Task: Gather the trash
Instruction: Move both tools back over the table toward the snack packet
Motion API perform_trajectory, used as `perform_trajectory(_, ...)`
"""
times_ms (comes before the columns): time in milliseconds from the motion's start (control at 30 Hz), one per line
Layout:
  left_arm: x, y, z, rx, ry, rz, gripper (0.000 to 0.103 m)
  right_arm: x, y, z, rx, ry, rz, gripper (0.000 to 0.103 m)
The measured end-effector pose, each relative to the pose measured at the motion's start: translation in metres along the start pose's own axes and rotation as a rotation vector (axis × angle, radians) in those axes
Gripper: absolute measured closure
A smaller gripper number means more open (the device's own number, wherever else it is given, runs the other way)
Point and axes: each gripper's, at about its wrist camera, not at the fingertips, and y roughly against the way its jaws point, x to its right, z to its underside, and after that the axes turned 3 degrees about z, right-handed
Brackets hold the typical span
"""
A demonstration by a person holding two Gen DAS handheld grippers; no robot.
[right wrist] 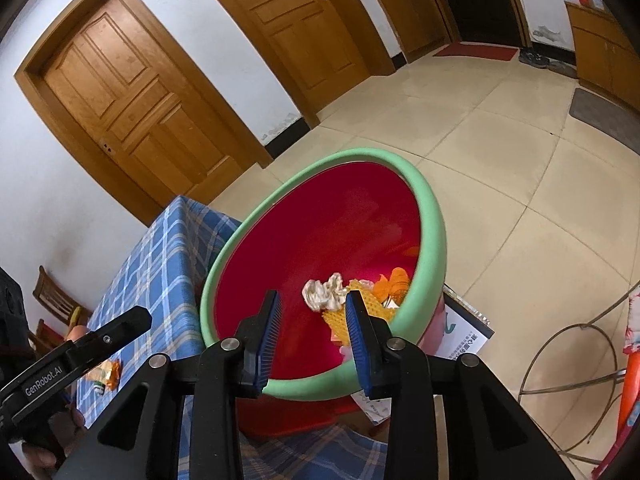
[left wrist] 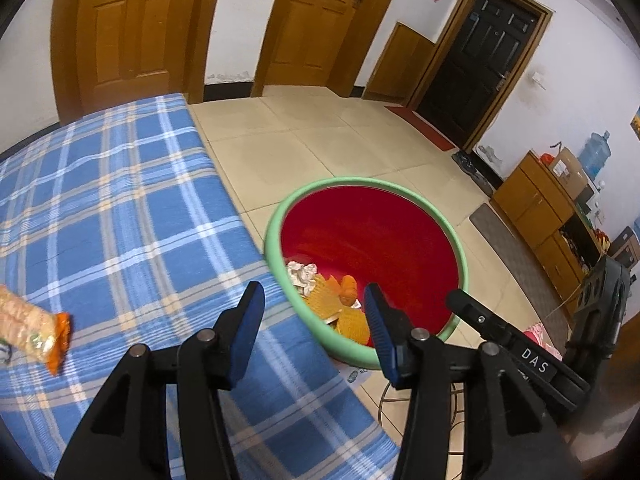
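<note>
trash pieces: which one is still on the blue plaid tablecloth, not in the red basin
The orange-ended snack wrapper lies on the blue plaid tablecloth. The crumpled white paper and yellow and orange scraps already sit inside the green-rimmed red basin.

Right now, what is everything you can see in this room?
basin: one, red with green rim, beside the table
crumpled paper: one, white, in the basin
yellow mesh pieces: at least two, in the basin
orange piece: one, in the basin
snack packet: one, orange ends, on the tablecloth
tablecloth: one, blue plaid
wooden doors: two, brown, far wall
dark door: one, black
water bottle: one, blue, on the cabinet
left gripper: jaws open, empty
right gripper: jaws open, empty, over the basin
</note>
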Motion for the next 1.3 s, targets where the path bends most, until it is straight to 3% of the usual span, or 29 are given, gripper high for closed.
perform_trajectory(367,-0.042,0.044,0.011,0.058,0.086,-0.107,0.041,-0.047,0.006,0.012,-0.008,0.106,-0.060,0.061)
perform_trajectory(1300,-0.164,0.148,0.061,0.171,0.295,-0.395,0.037,-0.185,0.003,0.061,-0.087,0.420,-0.205,0.040)
